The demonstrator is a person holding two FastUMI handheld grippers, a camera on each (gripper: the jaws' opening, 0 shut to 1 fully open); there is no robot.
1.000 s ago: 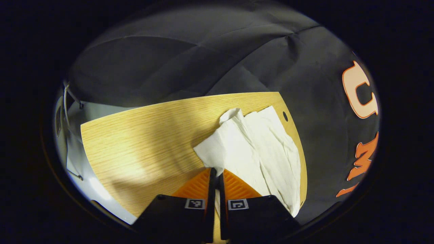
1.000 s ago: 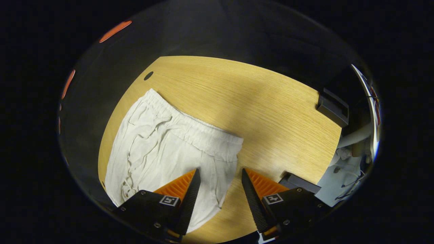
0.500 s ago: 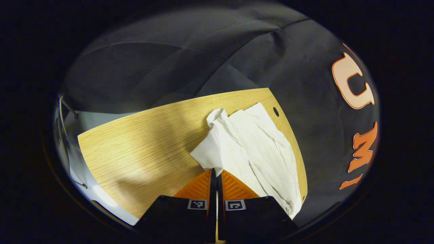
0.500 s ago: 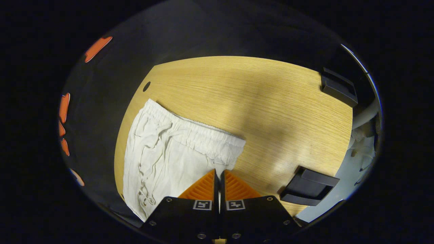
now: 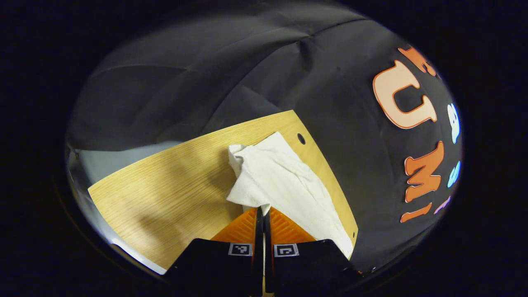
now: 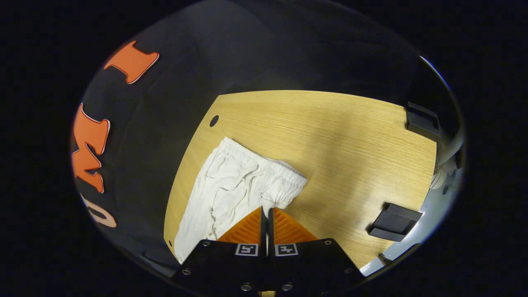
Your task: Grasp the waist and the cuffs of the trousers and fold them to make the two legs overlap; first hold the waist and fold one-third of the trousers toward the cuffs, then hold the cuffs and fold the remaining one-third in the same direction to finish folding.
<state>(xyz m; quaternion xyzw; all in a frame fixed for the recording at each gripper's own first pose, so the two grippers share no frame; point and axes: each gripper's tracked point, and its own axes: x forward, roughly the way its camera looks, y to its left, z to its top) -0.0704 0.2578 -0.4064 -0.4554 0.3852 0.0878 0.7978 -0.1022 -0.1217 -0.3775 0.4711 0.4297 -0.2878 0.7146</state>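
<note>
On the light wooden table (image 6: 330, 136) the white crinkled cloth trousers (image 6: 231, 189) stretch away toward the upper part of both views, with the left tongs (image 5: 262, 211) pinched closed on a cuff corner and the right tongs (image 6: 267, 211) closed on the elastic waist edge.

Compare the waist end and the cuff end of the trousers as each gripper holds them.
The waist end has a gathered elastic band; the cuff end is plain, flat cloth. The right gripper pinches the waist below the band; the left gripper pinches the cuff at a corner. Shared: both are white, creased, and lifted off the wooden table by shut fingers.
</note>
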